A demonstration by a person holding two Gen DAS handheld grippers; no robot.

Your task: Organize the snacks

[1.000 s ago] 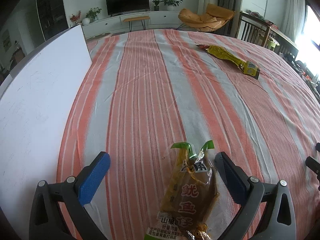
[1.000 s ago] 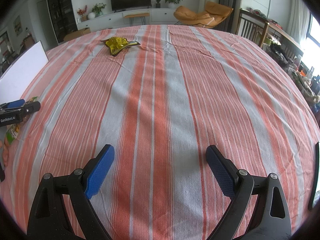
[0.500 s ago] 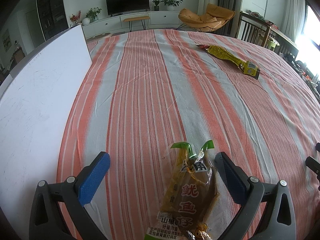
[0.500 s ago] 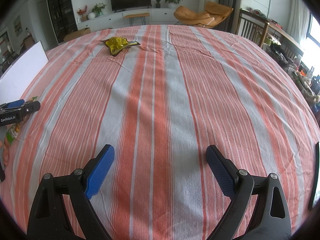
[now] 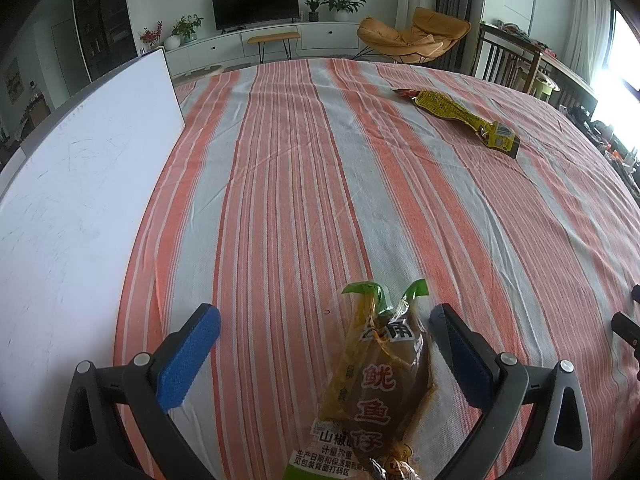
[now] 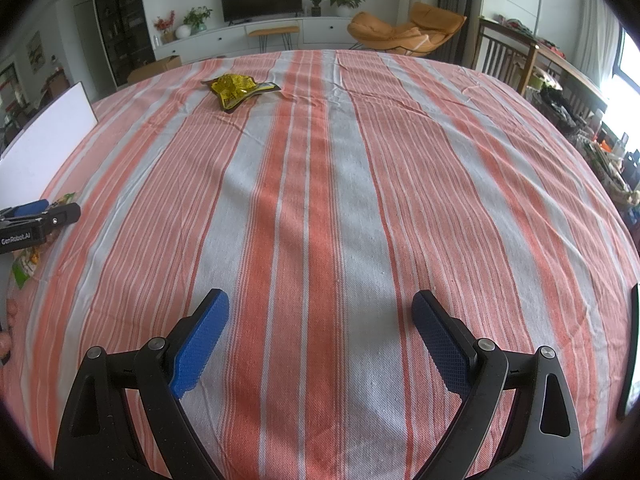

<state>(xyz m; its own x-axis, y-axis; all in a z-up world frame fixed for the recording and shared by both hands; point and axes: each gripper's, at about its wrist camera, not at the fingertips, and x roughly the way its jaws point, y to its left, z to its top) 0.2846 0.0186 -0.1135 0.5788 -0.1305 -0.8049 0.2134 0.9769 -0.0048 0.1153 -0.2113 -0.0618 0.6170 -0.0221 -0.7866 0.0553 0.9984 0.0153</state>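
A brown snack pack with green top corners (image 5: 380,376) lies on the striped cloth, between the wide-apart fingers of my left gripper (image 5: 324,328), closer to the right finger and untouched by either pad. A long yellow snack pack (image 5: 460,114) lies far off at the upper right; from the right wrist it shows as a crumpled yellow pack (image 6: 236,89) at the far left. My right gripper (image 6: 320,312) hovers open over bare cloth with nothing between its fingers. The left gripper (image 6: 36,222) shows at the left edge of the right wrist view, over the brown pack (image 6: 26,264).
A white board (image 5: 76,184) lies along the left side of the table; its far end (image 6: 44,136) shows from the right wrist. The orange-and-grey striped cloth (image 6: 340,184) covers the table. Wooden chairs (image 6: 508,60) stand beyond the far right edge.
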